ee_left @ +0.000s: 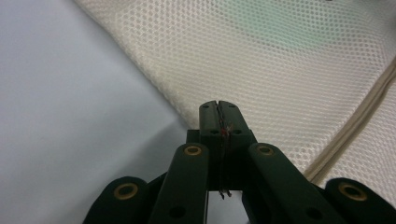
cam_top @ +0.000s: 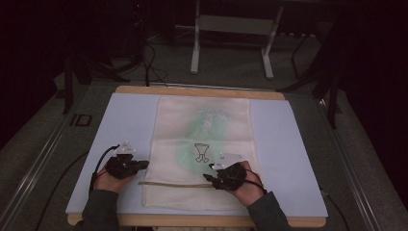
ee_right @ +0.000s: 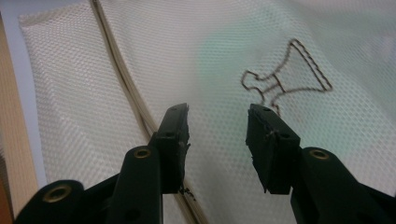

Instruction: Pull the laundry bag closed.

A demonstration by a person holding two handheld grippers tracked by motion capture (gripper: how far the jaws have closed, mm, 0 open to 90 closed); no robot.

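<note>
A cream mesh bag (cam_top: 202, 144) lies flat on the pale blue mat (cam_top: 125, 120), with something green showing through it and a dark outline figure (cam_top: 201, 151) at its middle. A beige zipper strip (cam_top: 173, 184) runs across its near end. My left gripper (cam_top: 143, 164) sits at the bag's left edge, jaws pressed together with nothing between them; its tip (ee_left: 218, 109) hovers over the mesh edge (ee_left: 154, 88). My right gripper (cam_top: 208, 177) rests on the bag near the zipper's right end, open, with mesh (ee_right: 219, 140) between its jaws, the zipper (ee_right: 126, 79) beside its left jaw and the figure (ee_right: 285, 74) ahead.
The mat lies on a wooden board (cam_top: 202, 91) whose edges show at front and back. Grey floor (cam_top: 231, 62) surrounds it, with a white table frame (cam_top: 231, 29) behind and cables (cam_top: 154, 67) on the floor. Bare mat lies left and right of the bag.
</note>
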